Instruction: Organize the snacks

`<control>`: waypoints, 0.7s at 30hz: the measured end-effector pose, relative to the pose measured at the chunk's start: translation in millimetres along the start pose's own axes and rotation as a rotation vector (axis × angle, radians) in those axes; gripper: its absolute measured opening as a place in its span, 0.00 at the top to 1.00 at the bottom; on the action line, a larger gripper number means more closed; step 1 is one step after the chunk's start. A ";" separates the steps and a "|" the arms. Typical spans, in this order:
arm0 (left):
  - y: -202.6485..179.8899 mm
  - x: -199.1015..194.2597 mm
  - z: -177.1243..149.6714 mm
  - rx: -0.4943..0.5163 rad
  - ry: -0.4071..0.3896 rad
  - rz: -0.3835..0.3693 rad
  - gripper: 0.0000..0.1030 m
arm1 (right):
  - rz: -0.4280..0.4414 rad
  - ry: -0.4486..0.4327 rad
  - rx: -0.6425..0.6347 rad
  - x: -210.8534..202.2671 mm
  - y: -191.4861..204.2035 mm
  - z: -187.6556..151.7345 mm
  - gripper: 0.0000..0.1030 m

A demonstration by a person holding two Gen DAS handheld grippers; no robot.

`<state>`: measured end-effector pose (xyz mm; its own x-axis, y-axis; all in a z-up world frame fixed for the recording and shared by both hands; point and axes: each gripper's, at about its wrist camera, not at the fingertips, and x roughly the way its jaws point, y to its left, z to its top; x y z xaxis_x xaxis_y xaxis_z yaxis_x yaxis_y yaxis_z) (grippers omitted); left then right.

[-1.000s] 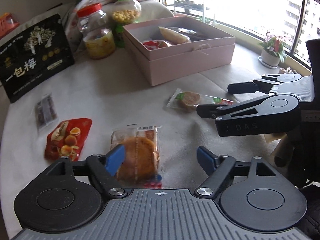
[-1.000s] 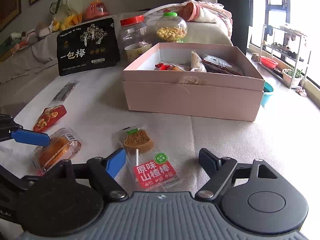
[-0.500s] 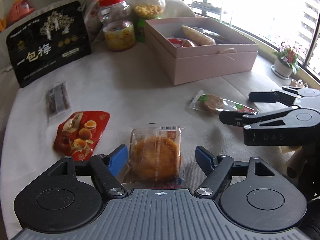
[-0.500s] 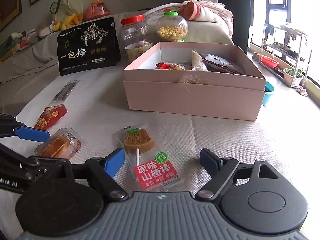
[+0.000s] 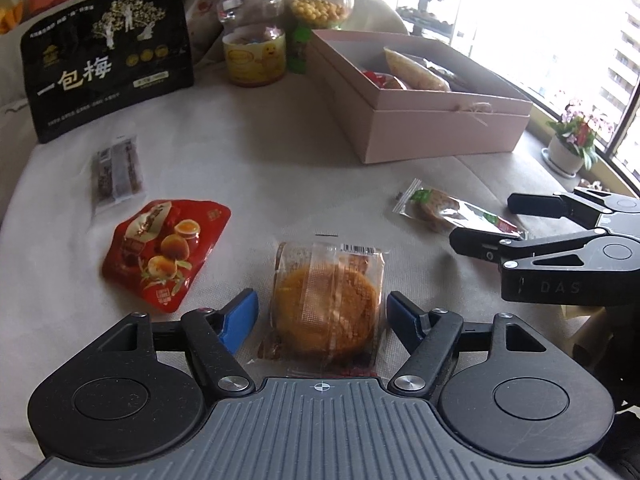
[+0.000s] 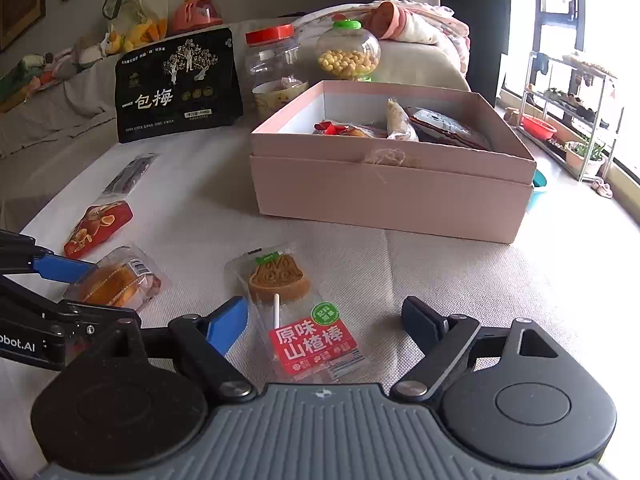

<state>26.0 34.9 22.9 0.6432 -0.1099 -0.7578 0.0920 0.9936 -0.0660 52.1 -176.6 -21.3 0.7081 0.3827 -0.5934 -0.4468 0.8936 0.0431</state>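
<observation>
A round orange cake in a clear wrapper (image 5: 326, 308) lies flat on the cloth-covered bench (image 5: 280, 176), well in front of the open pink box (image 5: 444, 132), which serves as the landmark. The left tongs (image 5: 322, 316) straddle this cake: one blue-padded finger stands just off each side of the wrapper, the jaws are closing, and the pads do not yet press on it.

Nearer the box and off to its front right side lies a hawthorn lollipop packet (image 6: 296, 312) with a red label. The right tongs (image 6: 324, 322) stand open around its lower end, both fingers clear of the wrapper.

Left of the cake, farther from the box, a red egg-snack pouch (image 5: 164, 252) lies flat, and beyond it a small clear packet of dark snack (image 5: 118, 172). Behind the box's left corner stand a red-lidded jar (image 5: 254, 52) and a green-capped jar of yellow balls (image 5: 320, 8); a tall black bag with white lettering (image 5: 106, 76) stands farther left. Inside the box several wrapped snacks (image 6: 404, 126) already rest against its far wall.
</observation>
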 end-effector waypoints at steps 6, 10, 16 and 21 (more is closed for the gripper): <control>2.7 -0.3 -2.9 -0.015 -0.023 -0.016 0.25 | -0.009 0.009 -0.021 1.6 3.2 0.0 0.15; 5.6 -2.2 -7.1 -0.041 -0.049 -0.025 0.27 | -0.021 0.019 -0.046 3.4 7.5 0.2 0.14; 21.5 -13.2 -15.8 -0.137 -0.067 -0.082 0.40 | -0.005 0.023 -0.103 0.7 20.5 -2.6 0.14; 26.1 -23.0 -26.4 -0.191 -0.079 -0.099 0.40 | 0.105 0.051 -0.145 -4.5 36.8 -5.5 0.13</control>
<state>-6.4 64.1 21.5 0.6963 -0.2014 -0.6889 0.0170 0.9642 -0.2647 29.5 -146.8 -21.4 0.6266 0.4565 -0.6316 -0.5937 0.8046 -0.0075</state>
